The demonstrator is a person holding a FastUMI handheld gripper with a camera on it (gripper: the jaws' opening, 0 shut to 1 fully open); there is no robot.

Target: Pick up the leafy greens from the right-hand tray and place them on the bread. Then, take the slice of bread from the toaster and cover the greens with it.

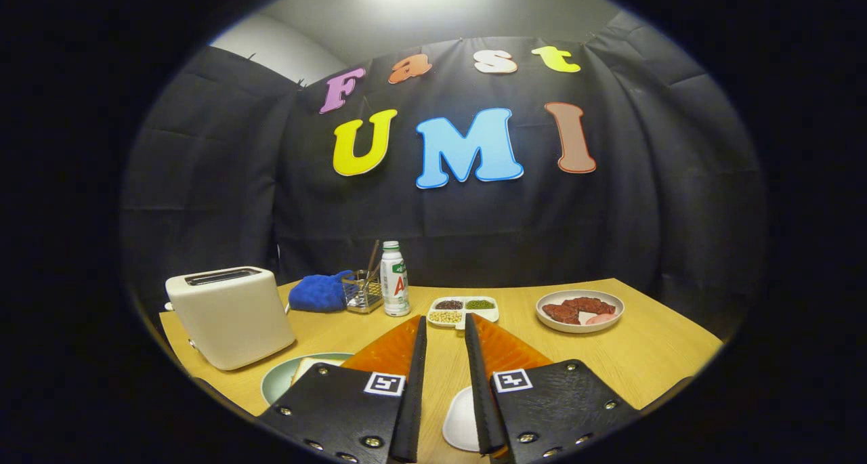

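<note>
Gripper (445,328) (parted, holding nothing) over wooden table (650,355), toaster (229,315) beside.

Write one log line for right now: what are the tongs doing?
tongs: open, holding nothing | toaster: ahead to their left | green plate: near toaster | greens: not picked up

Cream toaster (230,317) upright on wooden table, left of fingers, slots up; contents not visible. Bread slice (310,367) on pale green plate (284,376), partly hidden behind left finger. White tray (462,420) edge btwn fingers; greens can't tell.
</note>
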